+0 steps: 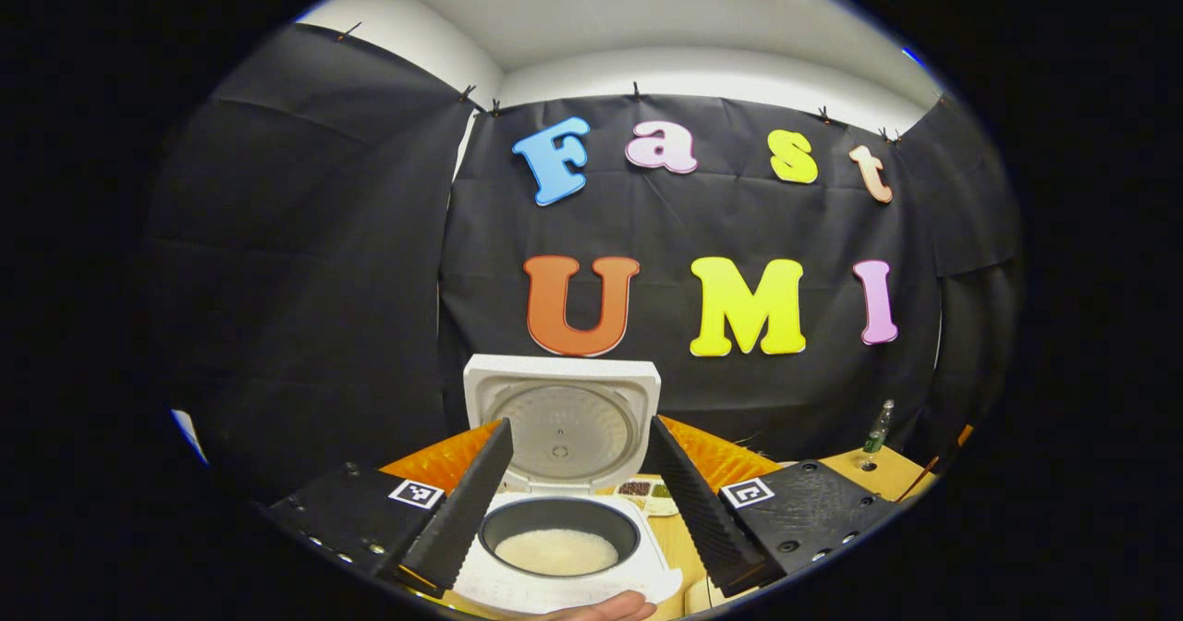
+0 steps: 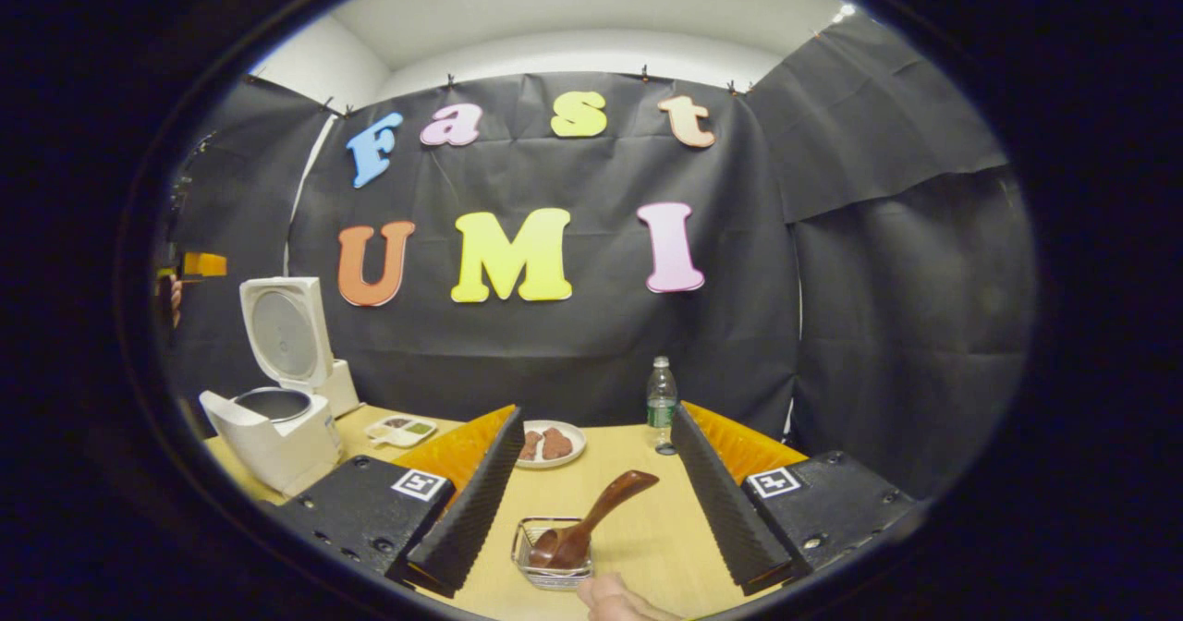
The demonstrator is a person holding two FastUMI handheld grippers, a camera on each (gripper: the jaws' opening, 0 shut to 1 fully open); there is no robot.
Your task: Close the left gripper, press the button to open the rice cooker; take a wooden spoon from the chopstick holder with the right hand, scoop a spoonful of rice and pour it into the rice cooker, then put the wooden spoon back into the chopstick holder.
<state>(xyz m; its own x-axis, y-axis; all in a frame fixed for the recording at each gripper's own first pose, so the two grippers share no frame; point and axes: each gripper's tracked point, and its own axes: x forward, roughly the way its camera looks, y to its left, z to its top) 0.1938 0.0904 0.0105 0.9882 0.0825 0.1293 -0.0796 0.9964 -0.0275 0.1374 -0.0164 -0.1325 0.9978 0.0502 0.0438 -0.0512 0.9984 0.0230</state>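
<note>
Left gripper view: the rice cooker [image 1: 564, 547] is sitting on the table [image 1: 887, 473] directly ahead, its lid [image 1: 562, 418] standing upright at the back and its dark inner pot [image 1: 559, 533] lying uncovered with a layer of white rice [image 1: 556, 552] at the bottom. The left claw [image 1: 578, 492] is hanging above the pot's mouth with its two fingers spread wide, wider than the pot's rim, gripping and touching nothing. A sectioned dish [image 1: 647, 496] is lying just right of the cooker, and a bottle [image 1: 878, 432] is standing near the table's far right edge. Part of a hand [image 1: 601, 610] is showing at the bottom edge, just in front of the cooker.

Right gripper view: the table is running open between the cooker at far left and the bare right side. The right claw [image 2: 591, 501] is likewise holding its fingers wide apart, empty. Between and below the fingers, a small clear glass container [image 2: 553, 554] is resting on the table with the wooden spoon [image 2: 591, 519] lying in it, bowl down, handle tilting up to the right. Beyond it, a plate [image 2: 550, 444] with brown pieces and the upright bottle are standing near the back wall, well apart from the container. A hand [image 2: 615, 601] is showing at the bottom edge, just beside the container.
</note>
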